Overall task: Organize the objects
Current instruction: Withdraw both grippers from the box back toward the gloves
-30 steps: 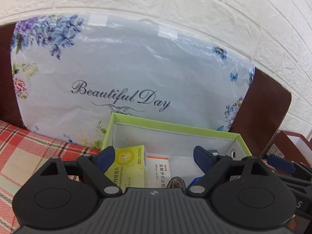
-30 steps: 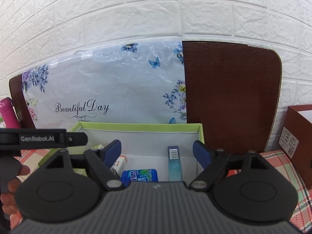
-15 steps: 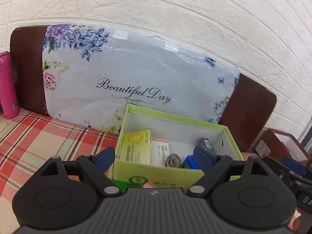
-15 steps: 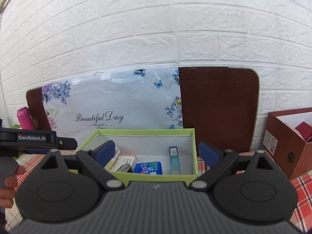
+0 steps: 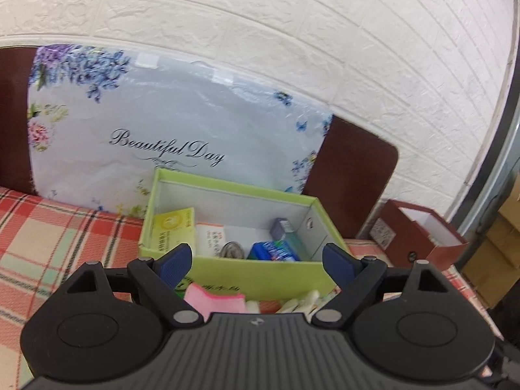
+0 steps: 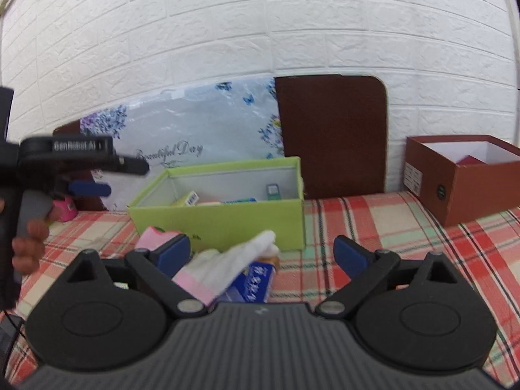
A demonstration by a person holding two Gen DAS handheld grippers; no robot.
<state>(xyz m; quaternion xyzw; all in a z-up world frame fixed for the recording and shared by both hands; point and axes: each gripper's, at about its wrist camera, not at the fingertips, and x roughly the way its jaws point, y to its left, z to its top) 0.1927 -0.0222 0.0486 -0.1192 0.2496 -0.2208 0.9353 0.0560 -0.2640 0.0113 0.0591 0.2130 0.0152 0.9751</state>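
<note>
Left gripper (image 5: 256, 261): fingers spread wide, empty, facing the green storage box (image 5: 227, 273).
Right gripper (image 6: 261, 255): also spread wide and empty, above the loose pile in front of the box.
Loose items: a white-and-pink folded cloth (image 6: 224, 269) lies across a blue tissue pack (image 6: 252, 284), just before the box's front wall on the plaid tablecloth (image 6: 373, 227).
Handling: the cloth looks soft, light and floppy; pinch a bunched fold near its middle. The tissue pack likely squashes and has slick film; grip across its short sides.
Box contents: yellow medicine carton (image 5: 174, 232), blue packet (image 5: 273, 250).
Hidden: the pile's near part sits behind both gripper bodies; the round grey thing (image 5: 231, 250) in the box is unclear.
</note>
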